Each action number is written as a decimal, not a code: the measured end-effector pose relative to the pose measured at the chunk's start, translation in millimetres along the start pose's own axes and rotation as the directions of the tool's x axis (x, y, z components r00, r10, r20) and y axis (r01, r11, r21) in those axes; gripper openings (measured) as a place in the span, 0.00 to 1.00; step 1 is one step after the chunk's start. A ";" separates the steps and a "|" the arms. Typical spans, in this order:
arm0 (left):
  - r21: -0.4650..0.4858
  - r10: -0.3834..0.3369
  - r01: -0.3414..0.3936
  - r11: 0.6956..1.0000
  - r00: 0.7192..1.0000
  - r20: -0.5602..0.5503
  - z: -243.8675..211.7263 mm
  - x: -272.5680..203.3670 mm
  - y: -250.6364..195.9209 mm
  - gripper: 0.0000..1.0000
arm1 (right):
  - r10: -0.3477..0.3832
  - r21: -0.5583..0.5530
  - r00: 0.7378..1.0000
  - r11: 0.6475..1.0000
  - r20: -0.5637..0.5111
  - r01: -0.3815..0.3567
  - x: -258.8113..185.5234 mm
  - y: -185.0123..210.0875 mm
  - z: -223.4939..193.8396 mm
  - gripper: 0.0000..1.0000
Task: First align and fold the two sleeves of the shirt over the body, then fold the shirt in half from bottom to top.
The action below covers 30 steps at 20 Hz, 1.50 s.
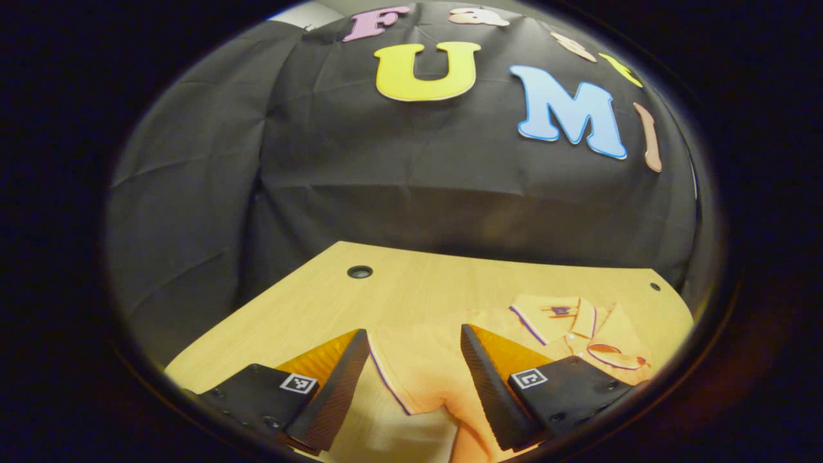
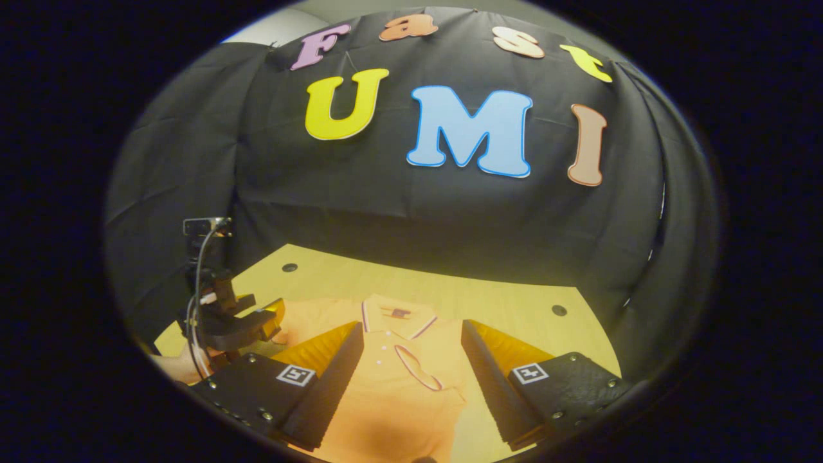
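Left gripper view is looking down over the wooden table (image 1: 411,283), and the left gripper (image 1: 415,373) is hovering with its fingers spread wide, nothing pinched between them. Right under that gap the orange shirt's (image 1: 443,366) left sleeve (image 1: 411,373) is lying flat, its dark-trimmed cuff edge running between the two fingers, though I can't tell if they're actually touching the cloth. The collar (image 1: 566,318) is sitting off toward the table's far right corner, near a small hole (image 1: 655,287) in the top. In the right gripper view, the right gripper (image 2: 411,373) is also hanging wide open, over the chest of the shirt, with the collar and button placket lying just ahead of the fingertips, pointing at the table's far edge. The other gripper is showing over by the table's left edge, above the sleeve, with a hand (image 2: 177,366) holding it.
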State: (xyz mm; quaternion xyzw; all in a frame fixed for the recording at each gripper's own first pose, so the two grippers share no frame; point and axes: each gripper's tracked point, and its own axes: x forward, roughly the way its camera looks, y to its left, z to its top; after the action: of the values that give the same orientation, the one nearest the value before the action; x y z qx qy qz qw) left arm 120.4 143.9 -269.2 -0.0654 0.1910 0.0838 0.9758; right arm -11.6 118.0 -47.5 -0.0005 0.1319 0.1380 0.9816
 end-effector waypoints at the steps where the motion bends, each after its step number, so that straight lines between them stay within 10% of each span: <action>1: -0.004 0.014 -0.014 1.000 1.000 -0.018 -6.6 9.3 5.2 0.94 | -0.005 0.002 1.000 1.000 -0.001 0.005 -5.3 -1.4 0.4 0.95; 18: 0.030 0.022 -0.017 0.999 0.982 -0.189 -60.6 82.6 6.3 0.95 | -0.020 0.028 0.999 0.999 -0.026 0.021 -26.0 -0.9 -16.7 0.95; 22: 0.058 0.029 -0.017 0.998 0.980 -0.198 -59.8 81.2 7.9 0.76 | -0.034 0.065 0.999 0.997 -0.032 0.036 -29.0 -6.8 -18.9 0.95; 28: 0.084 -0.017 0.035 0.996 0.979 -0.204 -58.1 83.9 -6.9 0.11 | -0.048 0.091 0.998 0.995 -0.045 0.052 -25.5 -19.6 -25.2 0.94; 30: 0.101 -0.016 0.037 0.994 0.979 -0.204 -53.9 81.0 -11.1 0.10 | -0.054 0.075 0.997 0.995 -0.053 0.058 -24.9 -20.5 -28.2 0.96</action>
State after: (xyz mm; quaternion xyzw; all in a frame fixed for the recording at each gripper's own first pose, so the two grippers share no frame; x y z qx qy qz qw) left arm 177.0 135.6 -348.8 -0.0251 0.2927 0.0536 0.9544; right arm -36.5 90.5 -69.0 0.0298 0.1618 0.1050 0.9808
